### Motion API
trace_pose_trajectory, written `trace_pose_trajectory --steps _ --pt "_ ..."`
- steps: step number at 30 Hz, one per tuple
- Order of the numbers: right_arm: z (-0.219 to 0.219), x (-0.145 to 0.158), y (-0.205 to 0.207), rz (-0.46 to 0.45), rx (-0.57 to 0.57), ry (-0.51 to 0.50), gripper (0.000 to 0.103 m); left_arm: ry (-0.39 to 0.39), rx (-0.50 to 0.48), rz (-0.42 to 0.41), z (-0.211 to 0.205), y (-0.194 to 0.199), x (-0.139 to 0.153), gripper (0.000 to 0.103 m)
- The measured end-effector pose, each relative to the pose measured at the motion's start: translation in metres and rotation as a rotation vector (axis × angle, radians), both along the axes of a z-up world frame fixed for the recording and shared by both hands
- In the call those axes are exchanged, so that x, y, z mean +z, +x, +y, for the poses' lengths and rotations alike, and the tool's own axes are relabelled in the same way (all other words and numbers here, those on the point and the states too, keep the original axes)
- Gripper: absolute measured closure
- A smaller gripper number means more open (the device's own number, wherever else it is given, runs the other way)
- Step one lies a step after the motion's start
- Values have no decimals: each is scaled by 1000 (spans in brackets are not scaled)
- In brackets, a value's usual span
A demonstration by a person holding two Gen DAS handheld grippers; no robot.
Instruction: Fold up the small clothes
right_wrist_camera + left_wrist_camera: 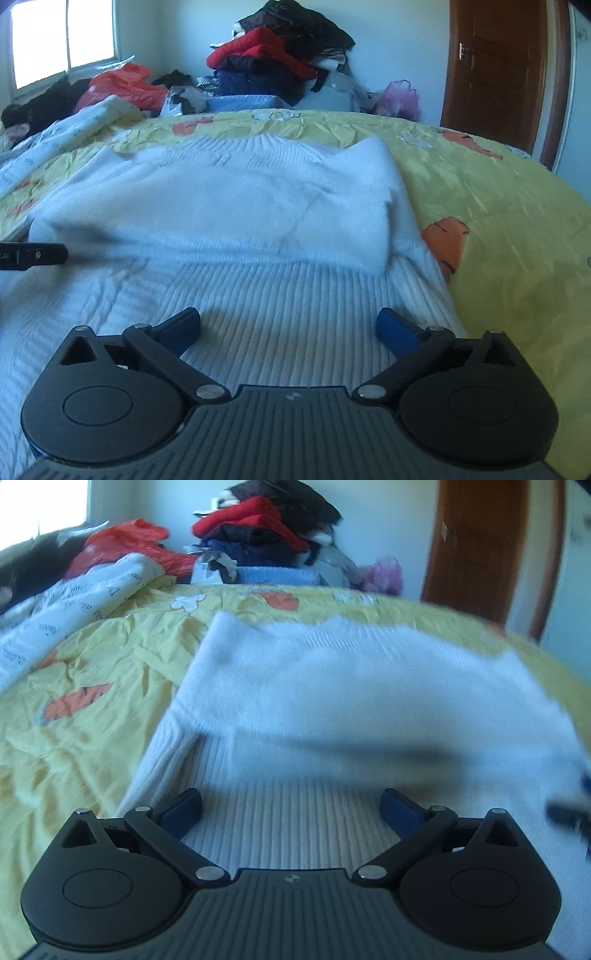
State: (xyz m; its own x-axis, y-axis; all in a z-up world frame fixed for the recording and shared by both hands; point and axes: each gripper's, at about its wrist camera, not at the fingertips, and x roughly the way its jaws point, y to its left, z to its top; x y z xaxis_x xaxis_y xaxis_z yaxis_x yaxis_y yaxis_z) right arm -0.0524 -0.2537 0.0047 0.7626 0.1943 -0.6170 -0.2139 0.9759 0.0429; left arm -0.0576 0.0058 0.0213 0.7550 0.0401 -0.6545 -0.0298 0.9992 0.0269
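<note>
Yellow carrot-print bedspread [498, 192] carried a white knit sweater [229, 192] mid-bed, sleeves folded in, ribbed hem toward the near edge. Left gripper [291, 808] and right gripper [288, 326] both hovered over the hem, jaws spread wide, gripping nothing. Clothes pile [273, 62] sat at the far edge.

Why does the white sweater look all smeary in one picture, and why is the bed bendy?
Left wrist view: the white sweater is smeared by motion blur, worst at its right side; the left gripper stays sharp. Right wrist view: the sweater's ribs look crisper, and bright light comes through the window. Both views: the fisheye lens curves the yellow bedspread.
</note>
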Motion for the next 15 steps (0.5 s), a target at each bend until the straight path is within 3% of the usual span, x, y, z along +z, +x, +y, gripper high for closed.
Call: trace_pose_trajectory --steps 2,7,9,15 --pt "-1 -1 -7 -2 1 2 1 52 -9 7 -7 -17 -1 0" --pt "-2 -1 -9 -5 -7 -2 1 28 5 27 -8 -52 1 0" --pt "-1 -1 -9 -6 -8 -12 1 42 2 -16 -11 -63 -5 0" --pt "1 -1 -18 3 -39 -18 1 38 17 -25 -11 -63 -5 0"
